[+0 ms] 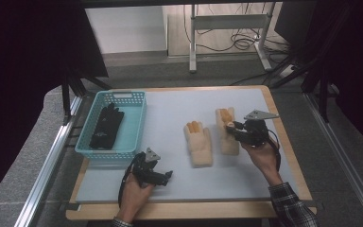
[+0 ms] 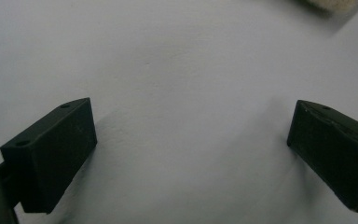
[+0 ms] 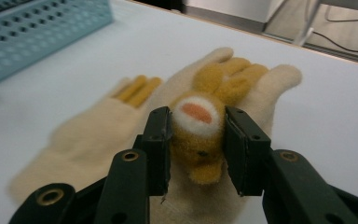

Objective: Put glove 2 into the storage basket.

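**Right claw grips a glove**

The right claw (image 3: pixel 197 140) is clamped on the orange-and-white patch of a cream glove (image 3: pixel 242 93) on the worktop (image 1: pixel 170 113), beside a second glove (image 1: pixel 198 142). The left claw (image 2: pixel 191 149) hangs over bare worktop, its jaws wide apart, near the basket (image 1: pixel 137 118).

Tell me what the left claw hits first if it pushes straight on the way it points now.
Probably the near cream glove. The left claw, jaws open and holding nothing, points right along the table mat; depth is unclear, so it might pass just in front.
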`<state>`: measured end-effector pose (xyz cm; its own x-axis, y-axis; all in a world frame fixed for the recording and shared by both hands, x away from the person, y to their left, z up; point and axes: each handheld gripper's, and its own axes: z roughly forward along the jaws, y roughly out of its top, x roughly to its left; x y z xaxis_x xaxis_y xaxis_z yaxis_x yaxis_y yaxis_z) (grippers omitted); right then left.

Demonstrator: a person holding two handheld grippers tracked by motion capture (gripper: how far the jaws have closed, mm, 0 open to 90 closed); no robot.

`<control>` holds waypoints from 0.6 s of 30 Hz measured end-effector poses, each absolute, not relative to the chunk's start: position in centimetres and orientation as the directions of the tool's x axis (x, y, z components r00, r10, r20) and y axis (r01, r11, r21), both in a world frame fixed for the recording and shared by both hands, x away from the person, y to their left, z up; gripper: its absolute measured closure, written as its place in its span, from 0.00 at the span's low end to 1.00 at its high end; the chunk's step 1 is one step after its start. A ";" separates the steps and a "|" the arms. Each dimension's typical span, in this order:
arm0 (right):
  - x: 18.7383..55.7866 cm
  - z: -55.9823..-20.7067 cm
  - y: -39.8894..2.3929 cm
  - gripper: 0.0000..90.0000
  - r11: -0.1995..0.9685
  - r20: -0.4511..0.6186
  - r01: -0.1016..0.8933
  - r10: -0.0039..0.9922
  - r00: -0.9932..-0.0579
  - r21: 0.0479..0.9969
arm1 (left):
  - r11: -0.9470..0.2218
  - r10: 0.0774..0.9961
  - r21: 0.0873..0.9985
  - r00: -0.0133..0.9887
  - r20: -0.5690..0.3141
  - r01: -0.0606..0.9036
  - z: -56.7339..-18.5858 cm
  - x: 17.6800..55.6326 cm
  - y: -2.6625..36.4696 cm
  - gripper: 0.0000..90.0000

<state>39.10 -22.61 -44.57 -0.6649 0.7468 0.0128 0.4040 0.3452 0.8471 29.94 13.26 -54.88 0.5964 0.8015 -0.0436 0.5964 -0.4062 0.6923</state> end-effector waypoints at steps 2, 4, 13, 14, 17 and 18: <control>38.4 -44.4 -21.7 0.69 0.354 0.014 0.395 0.729 -0.684 0.848 | -0.400 0.804 0.696 0.593 -0.047 0.597 -54.9 29.9 13.2 0.02; 37.8 -44.3 -20.5 0.69 0.363 0.021 0.392 0.711 -0.703 0.845 | -0.399 0.804 0.696 0.592 -0.047 0.597 -54.9 29.9 13.2 0.02; 37.3 -45.2 -16.0 0.69 0.401 0.014 0.379 0.671 -0.742 0.834 | -0.404 0.803 0.694 0.595 -0.044 0.596 -54.9 29.9 13.2 0.02; 37.4 -45.4 -15.5 0.69 0.405 0.015 0.380 0.668 -0.744 0.832 | -0.403 0.803 0.694 0.595 -0.045 0.596 -54.9 29.9 13.2 0.02; 37.7 -46.3 -14.3 0.69 0.418 0.018 0.389 0.663 -0.749 0.821 | -0.404 0.803 0.694 0.595 -0.045 0.597 -54.9 29.9 13.2 0.02; 37.8 -46.6 -13.9 0.69 0.423 0.015 0.393 0.665 -0.747 0.817 | -0.405 0.802 0.693 0.596 -0.044 0.596 -54.9 29.9 13.3 0.02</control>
<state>37.82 -13.94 -46.62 -0.7469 0.6648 0.0151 0.3927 0.4226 0.8168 29.93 13.26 -54.88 0.5961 0.8017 -0.0439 0.5963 -0.4054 0.6929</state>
